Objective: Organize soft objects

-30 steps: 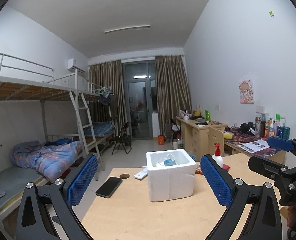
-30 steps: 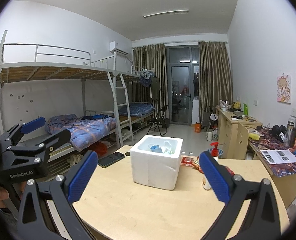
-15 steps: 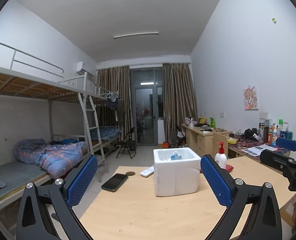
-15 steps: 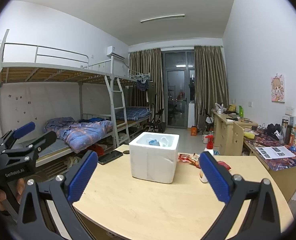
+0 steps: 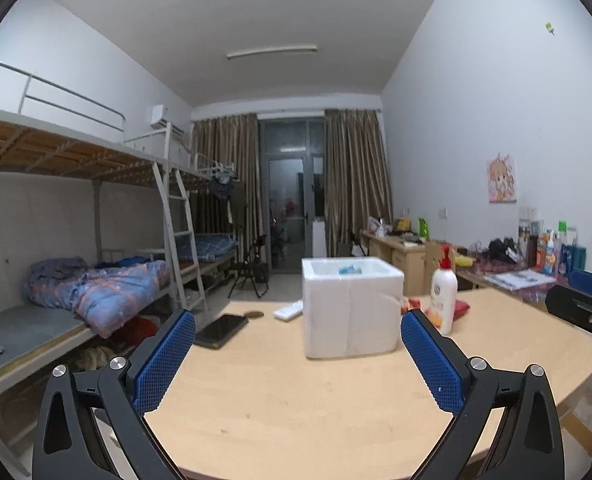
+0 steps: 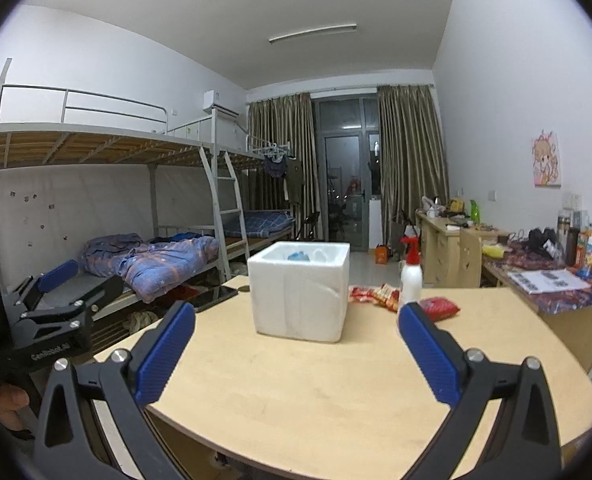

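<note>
A white foam box stands in the middle of the round wooden table. Something blue lies inside it, mostly hidden by the rim. My left gripper is open and empty, held back from the box near the table's front edge. My right gripper is likewise open and empty, facing the box from the near side. Red snack packets lie on the table right of the box.
A white spray bottle with a red trigger stands right of the box. A dark phone and a white remote lie left of it. Bunk beds fill the left, cluttered desks the right wall.
Both cameras have tilted up and lowered toward the table, so the box now appears side-on and its contents are less visible. Both grippers stay open and empty.
</note>
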Action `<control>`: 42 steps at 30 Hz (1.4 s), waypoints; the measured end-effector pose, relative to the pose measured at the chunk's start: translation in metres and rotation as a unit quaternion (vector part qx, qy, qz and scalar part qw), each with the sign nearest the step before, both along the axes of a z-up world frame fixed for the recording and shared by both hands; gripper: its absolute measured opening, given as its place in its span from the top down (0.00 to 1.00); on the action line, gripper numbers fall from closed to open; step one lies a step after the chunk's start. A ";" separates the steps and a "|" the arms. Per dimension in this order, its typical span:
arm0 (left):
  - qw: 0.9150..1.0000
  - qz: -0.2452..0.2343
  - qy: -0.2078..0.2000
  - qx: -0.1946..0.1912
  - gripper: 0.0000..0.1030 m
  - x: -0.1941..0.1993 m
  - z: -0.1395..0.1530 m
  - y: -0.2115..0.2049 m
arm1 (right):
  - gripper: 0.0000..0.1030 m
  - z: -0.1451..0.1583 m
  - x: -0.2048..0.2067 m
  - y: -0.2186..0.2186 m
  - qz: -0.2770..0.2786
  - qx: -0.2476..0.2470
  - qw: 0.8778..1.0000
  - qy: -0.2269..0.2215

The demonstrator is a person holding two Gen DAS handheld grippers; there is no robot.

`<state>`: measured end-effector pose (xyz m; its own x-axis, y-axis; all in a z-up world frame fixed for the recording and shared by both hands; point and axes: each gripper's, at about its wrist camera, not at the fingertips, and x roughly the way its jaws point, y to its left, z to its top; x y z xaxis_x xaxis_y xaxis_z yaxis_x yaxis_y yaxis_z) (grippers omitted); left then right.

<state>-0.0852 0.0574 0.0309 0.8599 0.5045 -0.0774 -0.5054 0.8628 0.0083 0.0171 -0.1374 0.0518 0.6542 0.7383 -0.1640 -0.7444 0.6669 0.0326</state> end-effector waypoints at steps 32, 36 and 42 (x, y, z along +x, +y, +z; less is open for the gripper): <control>0.998 -0.043 0.047 -0.020 0.00 0.017 -0.062 -0.009 | 0.00 -0.054 0.010 -0.017 0.032 0.014 0.998 0.046; 0.998 -0.047 0.047 -0.023 0.00 0.018 -0.061 -0.011 | 0.00 -0.054 0.012 -0.017 0.040 0.015 0.998 0.052; 0.998 -0.046 0.050 -0.018 0.00 0.017 -0.061 -0.014 | 0.00 -0.056 0.010 -0.013 0.041 0.006 0.998 0.050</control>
<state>-0.0681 0.0430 -0.0304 0.8896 0.4189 -0.1820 -0.4222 0.9062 0.0221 0.0271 -0.1503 -0.0046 0.5727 0.7907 -0.2166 -0.7886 0.6035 0.1179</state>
